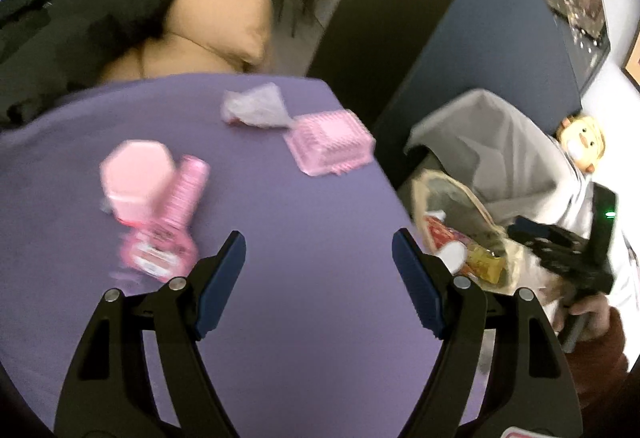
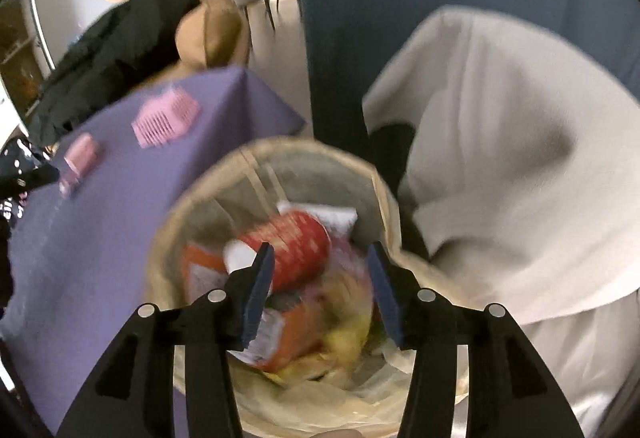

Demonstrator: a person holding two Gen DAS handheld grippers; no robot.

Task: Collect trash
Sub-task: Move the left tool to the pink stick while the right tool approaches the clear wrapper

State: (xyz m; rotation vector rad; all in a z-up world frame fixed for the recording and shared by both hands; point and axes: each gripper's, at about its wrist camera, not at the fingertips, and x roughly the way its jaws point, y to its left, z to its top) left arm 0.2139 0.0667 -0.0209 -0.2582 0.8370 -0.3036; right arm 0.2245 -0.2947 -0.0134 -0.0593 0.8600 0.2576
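Note:
My left gripper (image 1: 319,242) is open and empty above the purple tablecloth (image 1: 304,318). On the cloth lie a crumpled white wrapper (image 1: 256,106), a pink ribbed box (image 1: 330,146), a pink hexagonal box (image 1: 136,174) and a pink bottle (image 1: 172,226). My right gripper (image 2: 320,258) is open and empty over the beige trash bin (image 2: 276,154), which holds a red cup (image 2: 296,246) and orange and yellow wrappers. The bin also shows in the left wrist view (image 1: 452,186), with the right gripper (image 1: 560,250) beside it.
A chair draped in grey-white cloth (image 2: 500,158) stands right of the bin. A blue partition (image 2: 400,18) rises behind. A tan sofa (image 1: 224,18) with a black garment (image 1: 80,6) lies beyond the table. A doll (image 1: 580,142) sits at the right.

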